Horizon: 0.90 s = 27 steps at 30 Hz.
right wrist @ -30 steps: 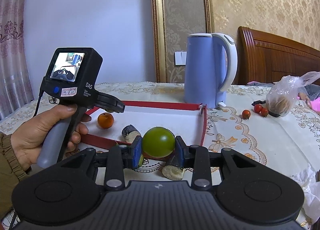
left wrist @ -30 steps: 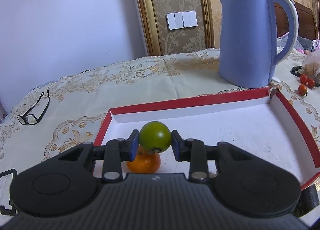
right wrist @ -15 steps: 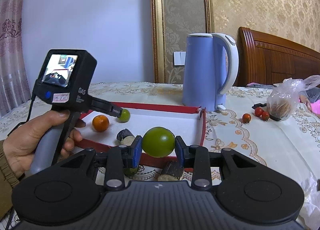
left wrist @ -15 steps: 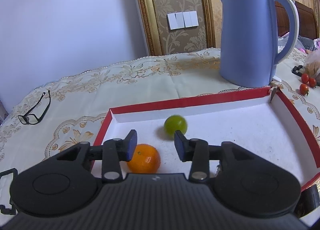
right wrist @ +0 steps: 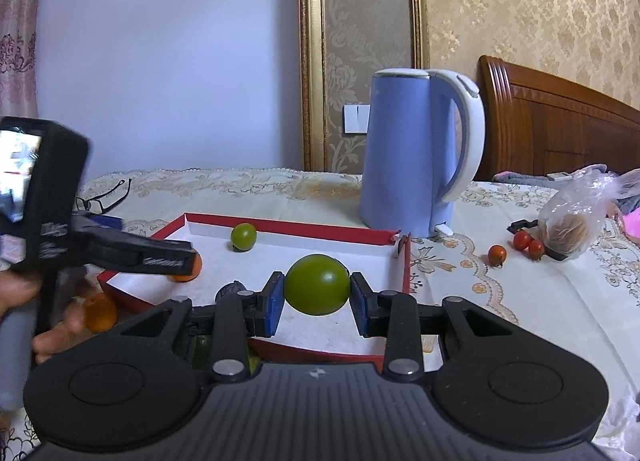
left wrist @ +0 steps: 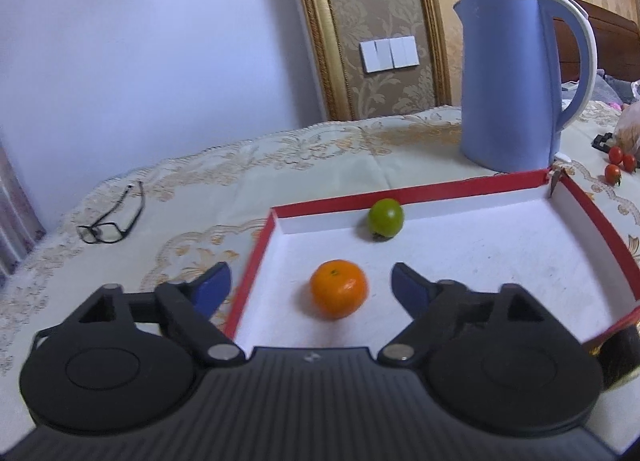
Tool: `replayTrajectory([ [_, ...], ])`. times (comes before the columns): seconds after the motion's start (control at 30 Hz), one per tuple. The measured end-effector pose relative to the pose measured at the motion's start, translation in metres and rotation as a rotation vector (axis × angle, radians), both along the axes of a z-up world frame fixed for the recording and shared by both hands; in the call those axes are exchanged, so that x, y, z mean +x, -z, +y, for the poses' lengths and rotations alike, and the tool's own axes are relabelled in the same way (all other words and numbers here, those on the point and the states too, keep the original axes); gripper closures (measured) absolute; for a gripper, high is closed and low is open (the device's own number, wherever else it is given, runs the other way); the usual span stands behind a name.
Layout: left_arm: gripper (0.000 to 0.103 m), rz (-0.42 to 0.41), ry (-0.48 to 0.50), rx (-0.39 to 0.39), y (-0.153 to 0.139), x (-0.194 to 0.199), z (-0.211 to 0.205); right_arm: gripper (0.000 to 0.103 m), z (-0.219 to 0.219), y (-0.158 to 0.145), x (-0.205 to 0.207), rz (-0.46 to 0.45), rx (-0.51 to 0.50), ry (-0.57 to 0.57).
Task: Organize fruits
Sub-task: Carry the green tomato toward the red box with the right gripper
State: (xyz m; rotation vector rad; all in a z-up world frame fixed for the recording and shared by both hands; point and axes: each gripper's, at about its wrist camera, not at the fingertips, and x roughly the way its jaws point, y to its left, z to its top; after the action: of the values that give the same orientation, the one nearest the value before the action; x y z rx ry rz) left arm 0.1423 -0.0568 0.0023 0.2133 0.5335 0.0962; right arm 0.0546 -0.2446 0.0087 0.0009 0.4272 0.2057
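Observation:
A white tray with a red rim [left wrist: 460,187] lies on the table. A small green fruit [left wrist: 385,217] rests against its far wall, and an orange [left wrist: 338,289] lies nearer. My left gripper [left wrist: 311,277] hovers at the tray's near left corner. Its jaws are opening wide, with the orange low between the fingertips and untouched. In the right wrist view my right gripper [right wrist: 316,291] is shut on a larger green fruit [right wrist: 316,289], held above the tray's [right wrist: 304,227] near edge. A hand holds the left gripper [right wrist: 168,259] at the left.
A blue kettle [left wrist: 516,81] stands behind the tray. Glasses [left wrist: 110,217] lie at the far left. Cherry tomatoes [right wrist: 496,255] and a plastic bag [right wrist: 572,225] sit to the right. A second orange [right wrist: 100,311] and a dark piece [right wrist: 230,291] lie at the tray's near side.
My left gripper let go of its green fruit, which rolled to the tray's far wall; the jaws spread wide and drew back. My right gripper carried its green fruit forward over the tray.

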Motion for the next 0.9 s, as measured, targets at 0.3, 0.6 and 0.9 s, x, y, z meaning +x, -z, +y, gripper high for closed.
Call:
replayTrajectory([
  [0.3,0.0,-0.008,0.002,-0.102,-0.007,-0.058,0.033,0.069,0.005,0.007,0.038,0.031,-0.033,0.02],
  [0.6,0.0,0.012,-0.029,-0.18,-0.002,-0.088,0.058,0.069,0.011,0.011,0.047,0.035,-0.028,0.018],
  [0.9,0.0,0.038,-0.045,-0.199,0.007,-0.09,0.061,0.069,0.016,0.007,0.064,0.037,-0.026,0.02],
])
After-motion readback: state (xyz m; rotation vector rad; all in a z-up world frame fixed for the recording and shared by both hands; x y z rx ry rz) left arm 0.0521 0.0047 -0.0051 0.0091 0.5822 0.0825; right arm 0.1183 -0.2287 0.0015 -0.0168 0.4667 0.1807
